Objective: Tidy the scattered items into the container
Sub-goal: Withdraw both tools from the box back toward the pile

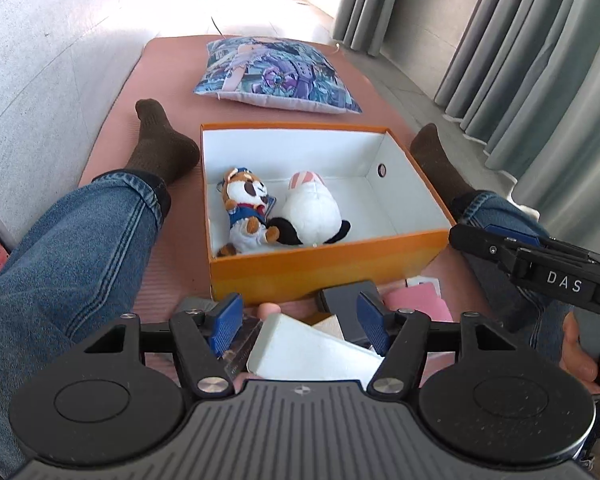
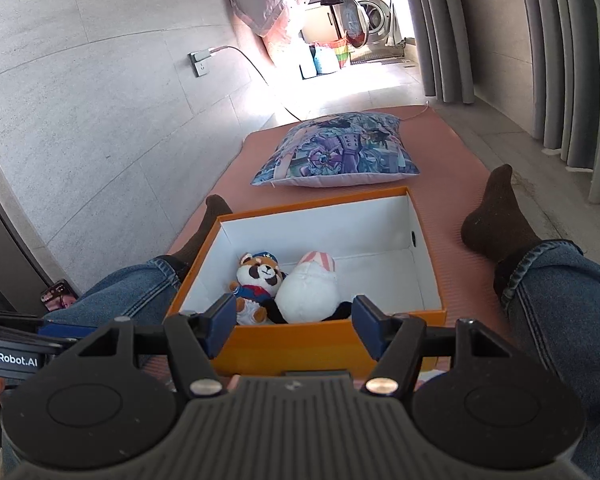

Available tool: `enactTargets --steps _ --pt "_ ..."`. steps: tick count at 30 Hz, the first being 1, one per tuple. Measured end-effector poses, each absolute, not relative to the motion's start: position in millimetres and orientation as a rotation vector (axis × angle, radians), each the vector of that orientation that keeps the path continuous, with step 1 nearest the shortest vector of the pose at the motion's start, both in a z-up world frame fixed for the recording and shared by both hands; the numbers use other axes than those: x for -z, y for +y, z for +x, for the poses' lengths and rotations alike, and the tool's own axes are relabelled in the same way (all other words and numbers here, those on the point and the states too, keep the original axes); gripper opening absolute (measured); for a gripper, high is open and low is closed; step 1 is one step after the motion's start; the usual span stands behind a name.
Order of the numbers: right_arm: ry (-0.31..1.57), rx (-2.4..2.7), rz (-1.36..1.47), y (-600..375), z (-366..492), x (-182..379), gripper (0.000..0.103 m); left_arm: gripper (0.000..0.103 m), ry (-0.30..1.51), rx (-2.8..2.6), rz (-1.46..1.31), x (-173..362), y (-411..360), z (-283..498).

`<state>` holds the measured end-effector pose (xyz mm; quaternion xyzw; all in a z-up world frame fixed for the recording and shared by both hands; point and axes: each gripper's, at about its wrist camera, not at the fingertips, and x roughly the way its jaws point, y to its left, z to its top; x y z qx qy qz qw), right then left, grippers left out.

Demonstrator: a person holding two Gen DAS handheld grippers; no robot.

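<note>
An orange shoebox (image 1: 328,260) with a white inside sits on a pink mat (image 1: 112,136) on the floor, between the outstretched legs of a person in jeans (image 1: 68,248) and brown socks (image 1: 160,148). Two soft toys lie in the near-left part of the box: a red-panda plush (image 1: 246,208) in a blue outfit on the left and, touching it on its right, a white plush with black limbs (image 1: 312,216) and a pink-striped end. The right half of the box is bare.

The left gripper (image 1: 300,316) hangs just on the near side of the box's near wall, its blue-padded fingers (image 1: 228,316) spread apart and grasping nothing. Below and between them, on the mat against the near wall, lies a loose heap of flat items: a white card (image 1: 312,356), a dark grey flat case (image 1: 348,300) and a pink card (image 1: 420,300) further right. None of these touches the pads.

The right gripper (image 2: 294,326) hovers over the near wall of the box, its fingers (image 2: 220,324) likewise released with nothing between them; in its own view the two plush toys show in the gap, lower down inside the box. In the left wrist view it reaches in from the right edge, held by a hand (image 1: 580,356).

Beyond the box a printed cushion (image 1: 272,74) lies on the far part of the mat.
</note>
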<state>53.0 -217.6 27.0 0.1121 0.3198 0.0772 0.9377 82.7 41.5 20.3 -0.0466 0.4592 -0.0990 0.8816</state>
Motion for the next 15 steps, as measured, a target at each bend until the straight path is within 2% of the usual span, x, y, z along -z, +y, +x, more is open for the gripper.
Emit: enactTargets --steps 15 --pt "0.960 -0.025 0.071 -243.7 18.6 43.5 0.067 0.079 1.127 0.448 0.326 42.6 -7.4 44.4"
